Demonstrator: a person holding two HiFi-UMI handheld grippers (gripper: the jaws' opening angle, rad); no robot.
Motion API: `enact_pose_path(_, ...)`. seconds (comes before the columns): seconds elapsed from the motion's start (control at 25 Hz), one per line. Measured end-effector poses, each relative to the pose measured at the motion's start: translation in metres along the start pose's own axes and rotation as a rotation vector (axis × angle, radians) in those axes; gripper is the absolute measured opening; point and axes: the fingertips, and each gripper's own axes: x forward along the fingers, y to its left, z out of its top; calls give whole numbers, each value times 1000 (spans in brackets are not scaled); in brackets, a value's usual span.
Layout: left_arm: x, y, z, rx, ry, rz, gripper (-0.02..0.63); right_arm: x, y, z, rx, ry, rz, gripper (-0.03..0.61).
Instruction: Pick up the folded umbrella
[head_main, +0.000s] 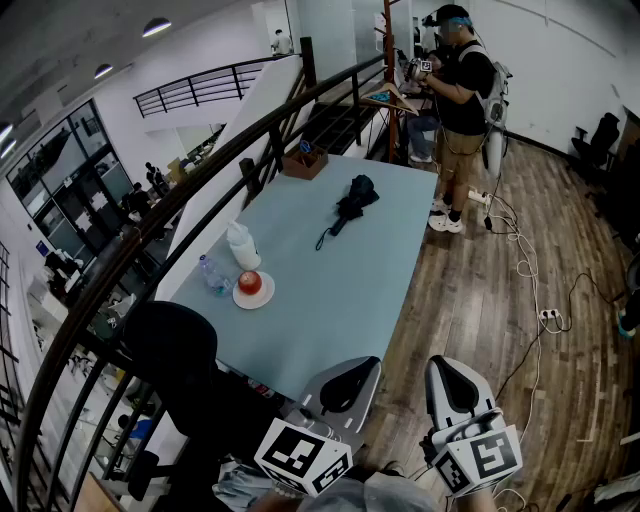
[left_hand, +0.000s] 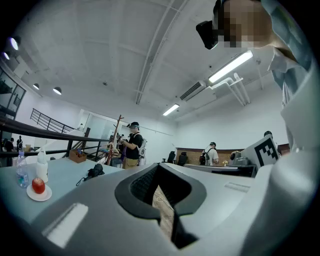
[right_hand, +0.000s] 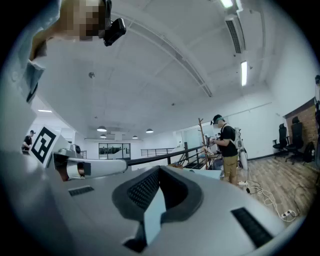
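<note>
Head view: folded black umbrella (head_main: 352, 204) lies toward the desk's (head_main: 330, 290) far edge, well beyond the left gripper (head_main: 345, 385) and right gripper (head_main: 452, 382), both pressed together and empty; jaws should spread before straddling its bundled middle.

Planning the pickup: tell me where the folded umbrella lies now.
In the head view the folded umbrella lies on the table's far half, just right of the wooden box at the far edge.

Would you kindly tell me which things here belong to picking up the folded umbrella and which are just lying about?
For the job: folded umbrella, left gripper, right gripper.
Lying about: wooden box, white bottle, water bottle, plate with a red fruit.
</note>
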Motion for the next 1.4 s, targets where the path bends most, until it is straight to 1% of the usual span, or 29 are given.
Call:
enact_pose_path(0.24, 8, -8, -1, 6, 2, 0, 5, -3, -10, 0, 4, 2, 6, -1)
enact_pose_path(0.64, 25, -26, -6, 13, 11, 27, 5, -13, -36, -2, 31, 1, 25, -2)
enact_pose_path(0.88, 39, -49, -8, 16, 10, 38, 5, -29, -57, -1, 36, 4, 37, -2)
enact_pose_path(1.2, 57, -83, -22, 18, 11, 45, 5, -59, -90, -8, 44, 0, 42, -1)
enact_pose_path(1.4, 70, -107, -30, 20, 7, 34, 5, -76, -110, -13, 46, -2, 34, 0)
